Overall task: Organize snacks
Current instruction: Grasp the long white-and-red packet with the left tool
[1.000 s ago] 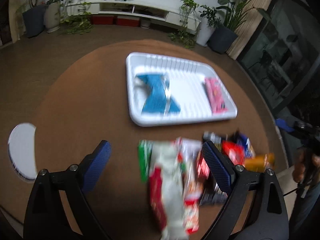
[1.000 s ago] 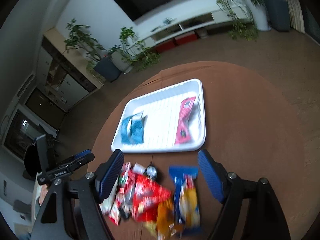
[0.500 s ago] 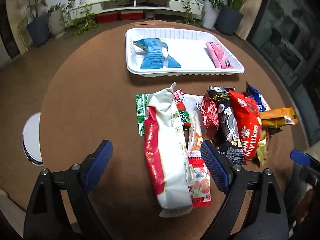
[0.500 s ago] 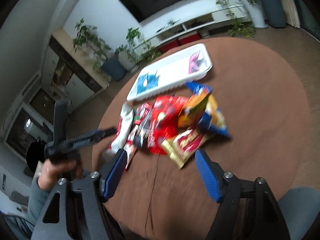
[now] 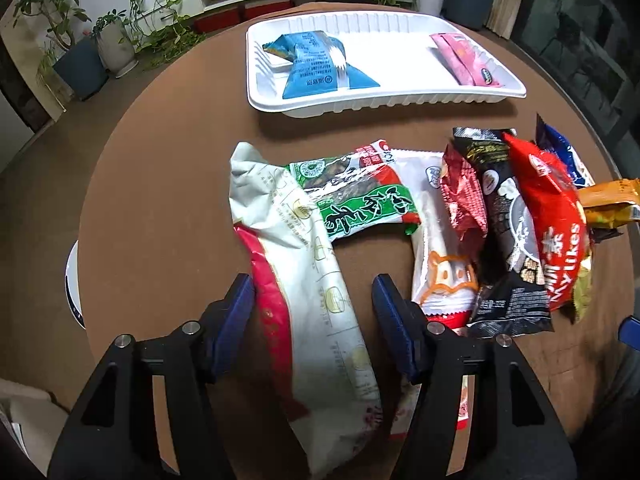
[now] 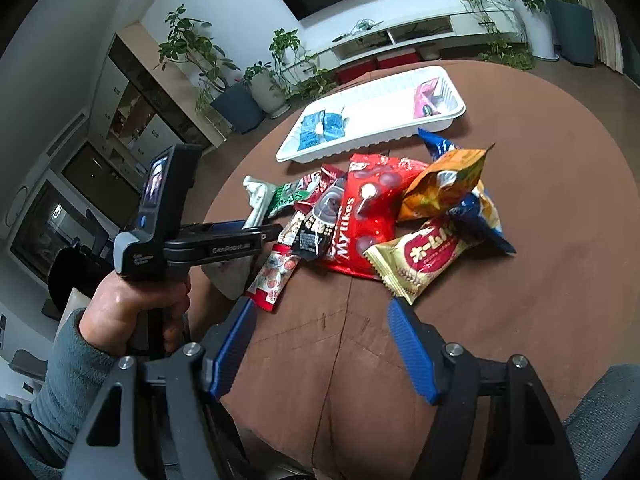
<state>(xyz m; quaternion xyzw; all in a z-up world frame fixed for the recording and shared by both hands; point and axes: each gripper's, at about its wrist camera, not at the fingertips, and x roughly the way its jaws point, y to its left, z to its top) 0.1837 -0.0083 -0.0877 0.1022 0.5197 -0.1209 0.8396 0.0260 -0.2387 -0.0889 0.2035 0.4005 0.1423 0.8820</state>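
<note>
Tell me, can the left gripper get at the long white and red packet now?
Probably yes: the left gripper already straddles the long white and red packet, its jaws just closing, with nothing lying over that end.

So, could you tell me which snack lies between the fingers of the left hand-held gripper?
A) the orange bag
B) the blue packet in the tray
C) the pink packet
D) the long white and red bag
D: in the left wrist view the long white and red bag runs between the fingers of the left hand-held gripper, which has just been closing around it.
</note>
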